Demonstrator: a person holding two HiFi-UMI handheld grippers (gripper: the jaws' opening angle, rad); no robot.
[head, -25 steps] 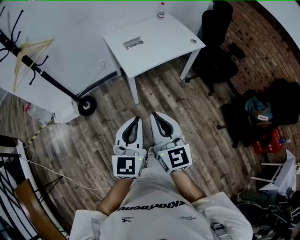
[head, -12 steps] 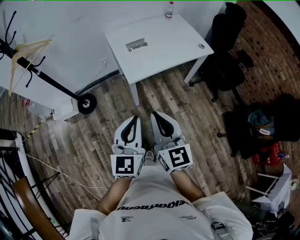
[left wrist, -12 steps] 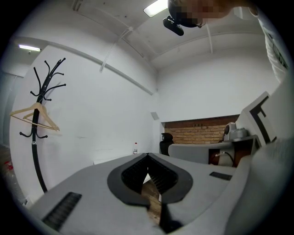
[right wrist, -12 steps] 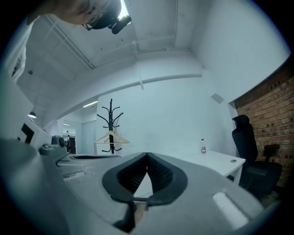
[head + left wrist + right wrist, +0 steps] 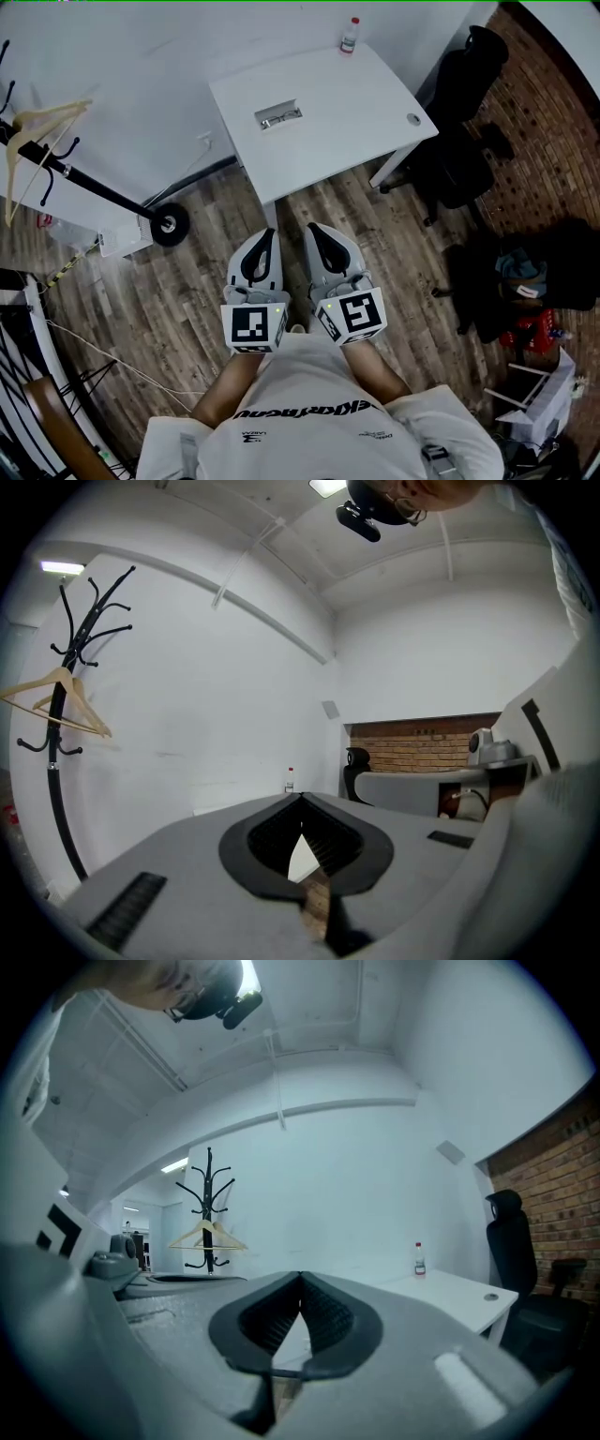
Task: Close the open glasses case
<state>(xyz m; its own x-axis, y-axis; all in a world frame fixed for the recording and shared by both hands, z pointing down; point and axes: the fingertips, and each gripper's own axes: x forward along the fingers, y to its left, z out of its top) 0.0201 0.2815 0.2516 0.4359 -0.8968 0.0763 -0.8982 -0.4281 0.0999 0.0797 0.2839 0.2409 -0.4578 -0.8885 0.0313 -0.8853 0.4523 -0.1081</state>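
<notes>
Well beyond left claw (image 5: 265, 236), right claw (image 5: 315, 230): glasses case (image 5: 278, 116).

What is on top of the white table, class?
The white table bears a glasses case, a bottle at the far edge, a small round object. Nothing covers them; the case's contents are too small to tell.

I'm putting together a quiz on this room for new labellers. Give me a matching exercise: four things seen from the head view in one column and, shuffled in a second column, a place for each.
Things
1. glasses case
2. bottle
3. office chair
4. coat rack

Places
A. on the floor, right of the table
B. at the table's far edge, by the wall
C. on the floor, left of the table
D. on the table top, away from its edges

Pairs: 1-D, 2-B, 3-A, 4-C
</notes>
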